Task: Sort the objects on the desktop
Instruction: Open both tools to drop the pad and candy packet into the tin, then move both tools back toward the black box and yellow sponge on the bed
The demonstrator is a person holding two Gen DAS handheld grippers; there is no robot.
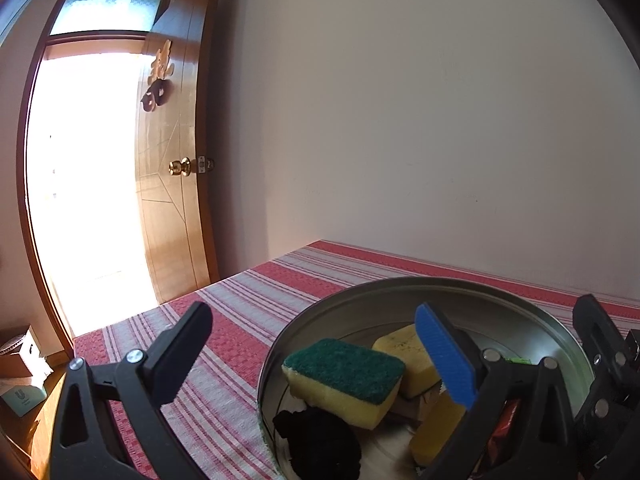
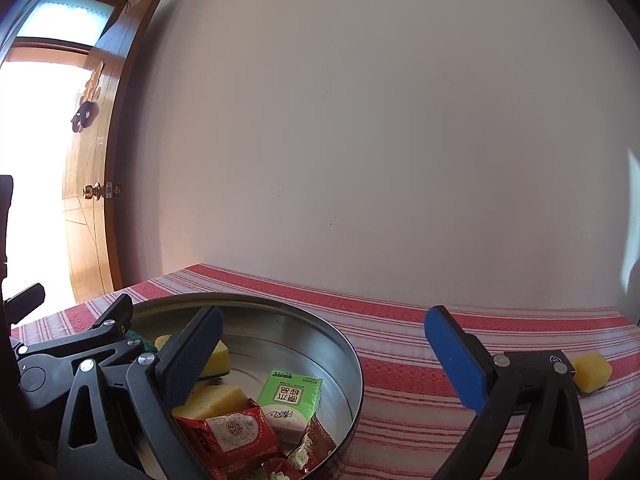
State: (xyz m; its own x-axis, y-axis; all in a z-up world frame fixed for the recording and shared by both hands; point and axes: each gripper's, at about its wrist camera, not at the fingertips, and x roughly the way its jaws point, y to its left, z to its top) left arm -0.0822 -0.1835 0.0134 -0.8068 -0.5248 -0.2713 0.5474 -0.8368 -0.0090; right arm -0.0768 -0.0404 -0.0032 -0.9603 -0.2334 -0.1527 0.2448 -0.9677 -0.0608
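Both the left gripper (image 1: 320,354) and right gripper (image 2: 328,354) are wide open and hold nothing, so the next job looks like fetching the last sponge (image 2: 591,371) at 3 o'clock of the pan (image 2: 348,344) on the worktop (image 2: 400,340).

Open wooden door (image 1: 176,168) with brass knob (image 1: 180,167) stood left; plain pale wall (image 2: 380,140) behind; cardboard boxes (image 1: 20,364) low left.

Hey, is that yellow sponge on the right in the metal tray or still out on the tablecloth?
Out. The yellow sponge lies on the striped tablecloth, well right of the metal tray.
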